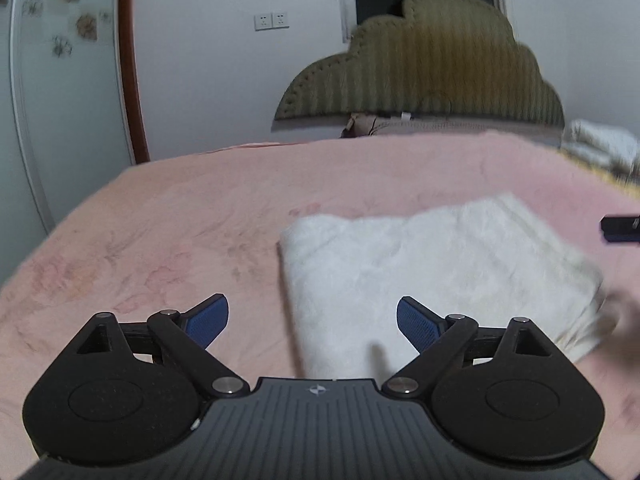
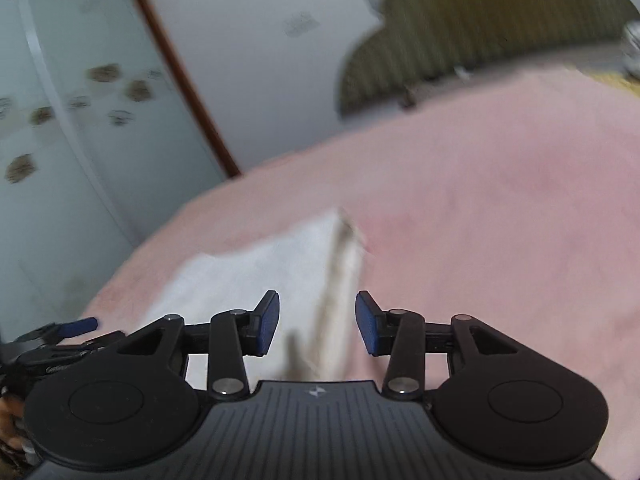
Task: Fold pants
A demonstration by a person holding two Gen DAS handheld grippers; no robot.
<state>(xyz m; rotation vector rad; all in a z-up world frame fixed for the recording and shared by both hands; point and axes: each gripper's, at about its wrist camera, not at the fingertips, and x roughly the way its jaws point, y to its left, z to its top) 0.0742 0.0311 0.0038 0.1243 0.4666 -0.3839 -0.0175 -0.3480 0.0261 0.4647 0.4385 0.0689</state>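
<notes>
Both views blurred: left gripper [image 1: 312,322] wide, right gripper [image 2: 317,322] narrower, both empty above folded white pants [image 1: 432,272].

A bed [image 1: 180,216] is carrying everything here, and a pink fleecy cover with faint flower prints is stretching across its top. White folded pants [image 1: 420,272] are lying flat on the cover, right of the middle and toward the near side, their stacked edges showing along the right side [image 2: 340,264]. At the far right corner a whitish bundle of cloth [image 1: 600,144] is resting on the bed.
</notes>
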